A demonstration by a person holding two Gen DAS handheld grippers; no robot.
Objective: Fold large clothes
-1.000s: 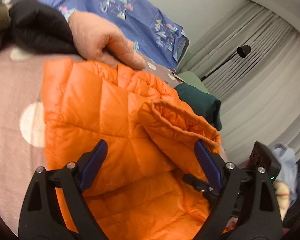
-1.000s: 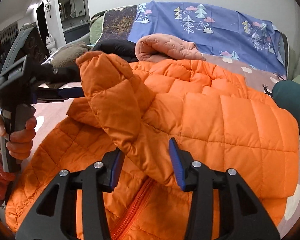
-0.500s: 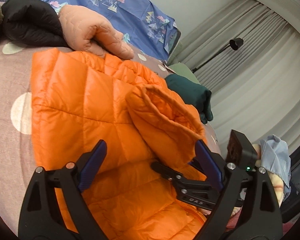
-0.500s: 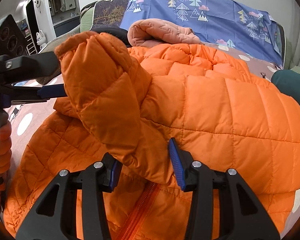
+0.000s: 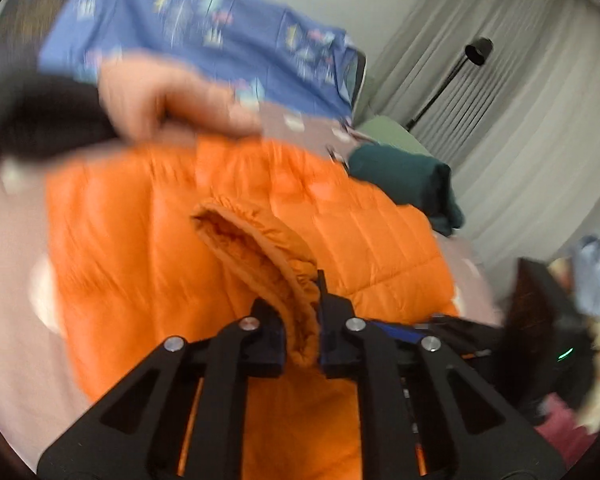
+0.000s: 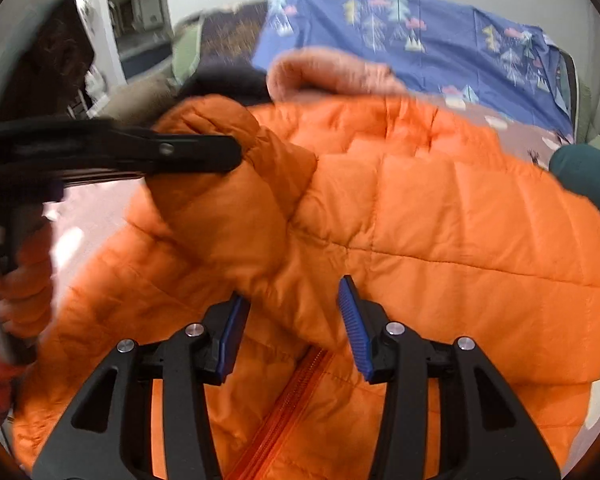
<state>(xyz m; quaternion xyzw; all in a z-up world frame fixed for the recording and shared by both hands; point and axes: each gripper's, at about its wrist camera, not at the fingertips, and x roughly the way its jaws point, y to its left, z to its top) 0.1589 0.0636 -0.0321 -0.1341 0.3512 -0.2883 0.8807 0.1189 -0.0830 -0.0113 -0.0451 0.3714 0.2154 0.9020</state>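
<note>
now, left gripper (image 5: 302,332): clamped on the orange jacket (image 6: 440,216) cuff (image 5: 256,240) (frame blurred)
right gripper (image 6: 292,330): opening, sleeve fold between its jaws, at 6 o'clock

Both wrist cams look fwd & down, close over orange jacket (image 5: 132,248) on bed; right view also catches left hand-held gripper (image 6: 236,152).

The jacket (image 5: 132,240) lies on the bed (image 5: 8,240). At its one o'clock sits a folded garment (image 5: 404,180); at twelve, a pillow (image 5: 204,32); at eleven, another jacket (image 5: 40,120).
</note>
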